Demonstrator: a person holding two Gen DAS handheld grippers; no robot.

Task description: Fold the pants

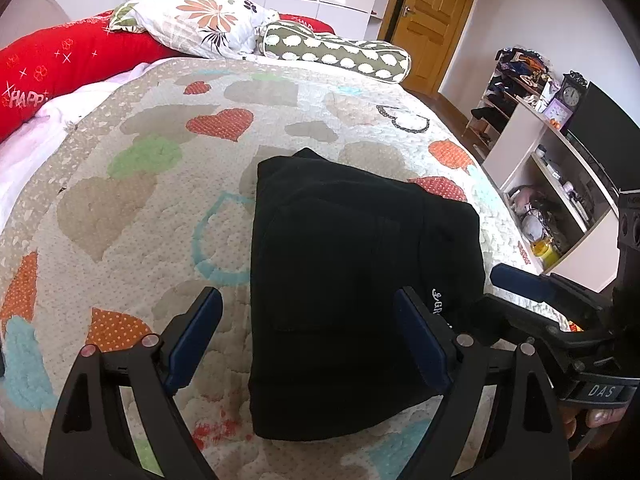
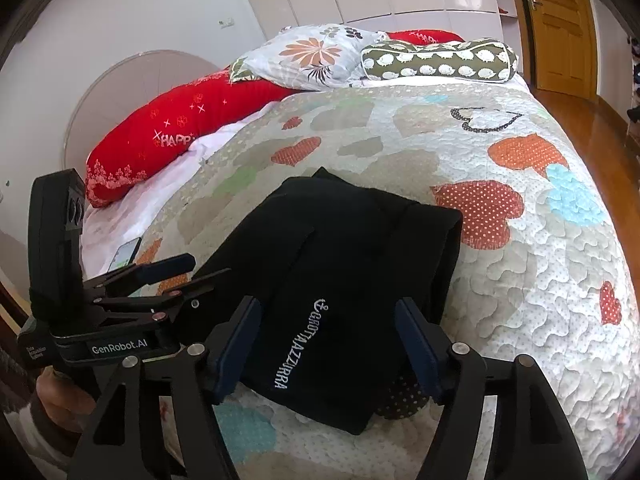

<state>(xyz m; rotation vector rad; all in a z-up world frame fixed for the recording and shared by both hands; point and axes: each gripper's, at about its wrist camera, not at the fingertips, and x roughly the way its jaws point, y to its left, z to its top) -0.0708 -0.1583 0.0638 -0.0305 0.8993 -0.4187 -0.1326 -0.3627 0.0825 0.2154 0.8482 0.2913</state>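
Bed covered by quilted heart-patterned bedspread (image 1: 160, 208). Long red bolster with "HAPPY" lettering (image 2: 180, 132) along headboard side. White floral-print pillow (image 1: 208, 20) beside olive cylindrical bolster with white sheep-like print (image 1: 340, 54). Brown wooden door (image 1: 436, 12) behind. White open shelving unit (image 1: 548, 184), cluttered. Smartphone (image 2: 125, 254) on white sheet at bed edge.

Both wrist views near, over pants (image 1: 352, 280).

White lettering (image 1: 440, 306) on the pants is partly hidden.
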